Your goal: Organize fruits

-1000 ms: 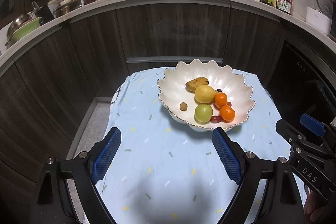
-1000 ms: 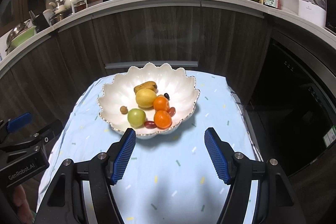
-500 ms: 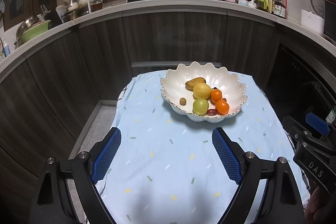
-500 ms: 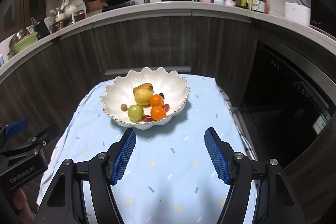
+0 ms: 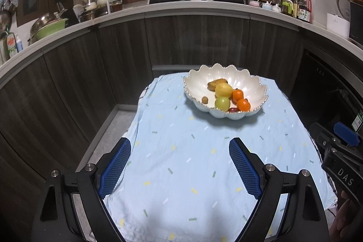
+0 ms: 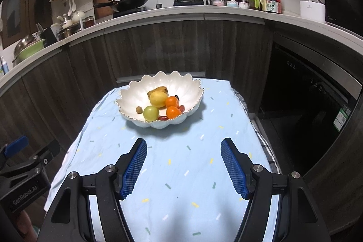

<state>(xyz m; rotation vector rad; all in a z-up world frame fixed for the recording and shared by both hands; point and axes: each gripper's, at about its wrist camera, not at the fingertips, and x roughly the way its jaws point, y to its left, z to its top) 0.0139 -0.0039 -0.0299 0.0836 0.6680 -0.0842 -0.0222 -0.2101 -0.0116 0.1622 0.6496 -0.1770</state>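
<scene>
Left wrist view shows your left gripper (image 5: 179, 165) spread wide with nothing between its pads above the blue tablecloth (image 5: 204, 162), your right gripper (image 6: 183, 165) likewise wide apart and unloaded, while the fruits (image 5: 226, 98) lie together in the white bowl (image 5: 254, 85) at the table's far end.

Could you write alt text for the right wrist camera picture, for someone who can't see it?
A white scalloped ceramic bowl of mixed fruit sits on a light blue speckled tablecloth. The open right claw with blue pads hovers before it, empty, facing dark wooden kitchen cabinets.
</scene>
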